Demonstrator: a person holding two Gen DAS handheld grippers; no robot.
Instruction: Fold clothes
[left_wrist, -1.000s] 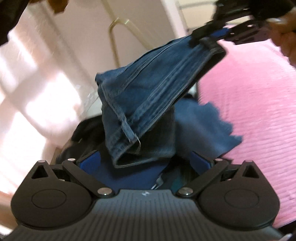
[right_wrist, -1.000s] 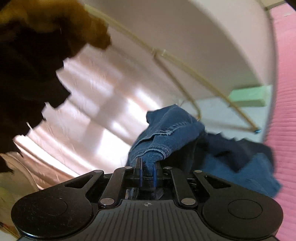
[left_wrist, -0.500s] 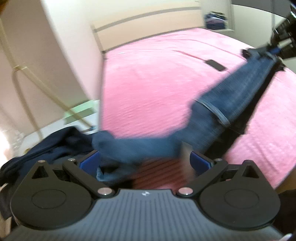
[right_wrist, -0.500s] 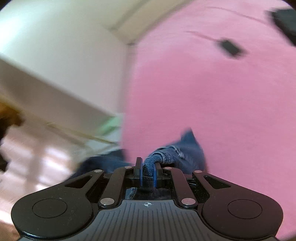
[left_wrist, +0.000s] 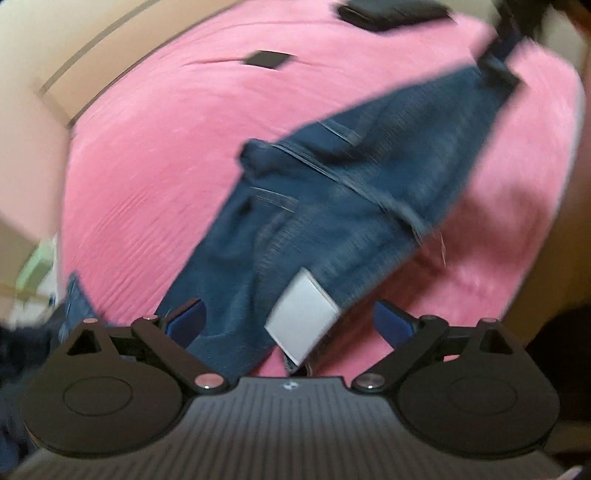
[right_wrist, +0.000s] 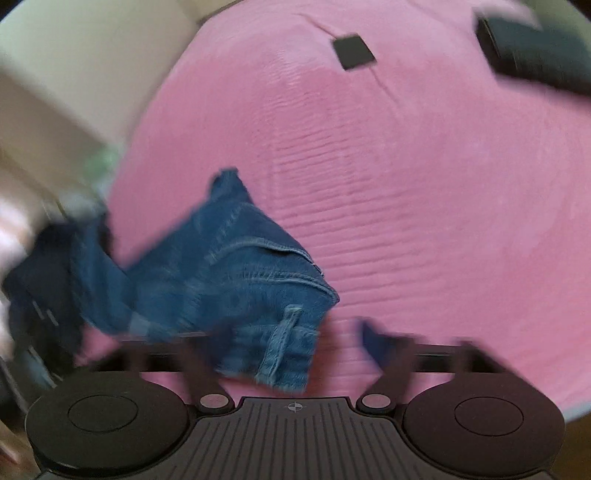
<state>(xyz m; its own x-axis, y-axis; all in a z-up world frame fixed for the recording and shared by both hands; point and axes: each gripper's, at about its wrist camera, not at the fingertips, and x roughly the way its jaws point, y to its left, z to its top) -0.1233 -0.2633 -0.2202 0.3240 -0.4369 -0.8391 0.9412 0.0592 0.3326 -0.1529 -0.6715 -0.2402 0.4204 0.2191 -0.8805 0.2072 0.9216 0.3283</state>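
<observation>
Jeans (left_wrist: 332, 206) (edges blurred) over bed (left_wrist: 155, 155)

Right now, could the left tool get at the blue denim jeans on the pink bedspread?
Probably yes: the left tool is open, and the blue denim jeans already lie between its fingers on the pink bedspread, with nothing in between.

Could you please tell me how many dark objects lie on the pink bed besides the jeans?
2: a small flat black rectangle mid-bed toward the far end, and a larger dark bundle at the far right. The jeans may hide others.
</observation>
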